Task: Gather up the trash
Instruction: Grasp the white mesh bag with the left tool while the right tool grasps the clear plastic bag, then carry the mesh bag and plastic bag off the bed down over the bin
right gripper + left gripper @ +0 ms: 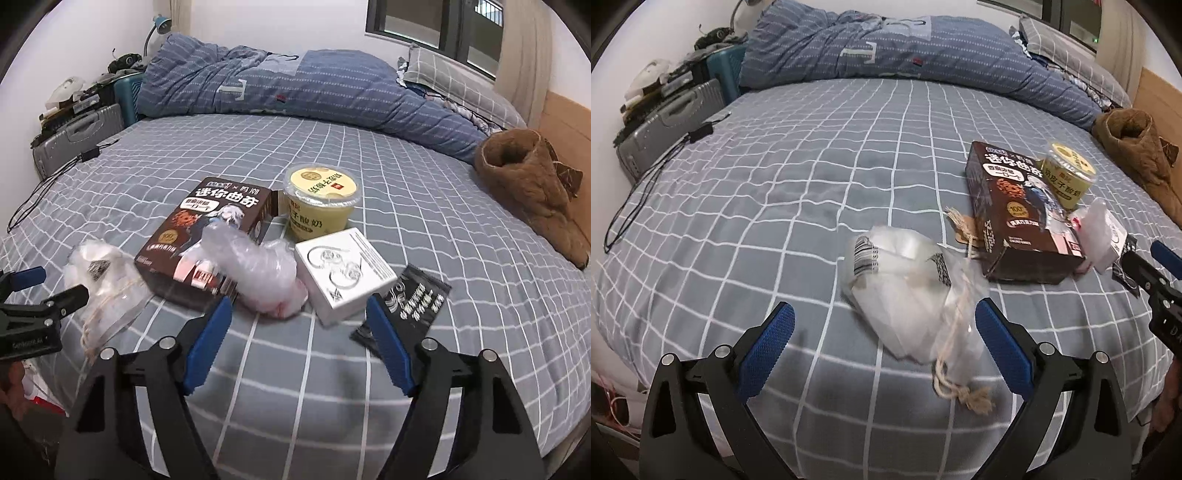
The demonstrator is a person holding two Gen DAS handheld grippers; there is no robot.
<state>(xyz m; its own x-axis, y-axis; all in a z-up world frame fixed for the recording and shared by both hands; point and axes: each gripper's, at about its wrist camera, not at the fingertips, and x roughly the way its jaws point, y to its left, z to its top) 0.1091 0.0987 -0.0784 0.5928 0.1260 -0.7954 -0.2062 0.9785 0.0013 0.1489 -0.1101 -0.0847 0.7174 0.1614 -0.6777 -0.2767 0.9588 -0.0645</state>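
Trash lies on a grey checked bed sheet. In the left wrist view a clear plastic bag with a barcode and a twine string lies just ahead of my open left gripper, near its right finger. To the right are a brown biscuit box, a yellow yogurt cup and crumpled plastic wrap. My right gripper stands open, holding nothing. Just past its fingertips lie the plastic wrap, a white box and a black sachet. The biscuit box and yogurt cup sit behind them.
A rolled blue quilt lies across the far side of the bed. A brown fleece garment sits at the right by the wooden headboard. A grey suitcase stands off the left edge, and a black cable trails over the sheet.
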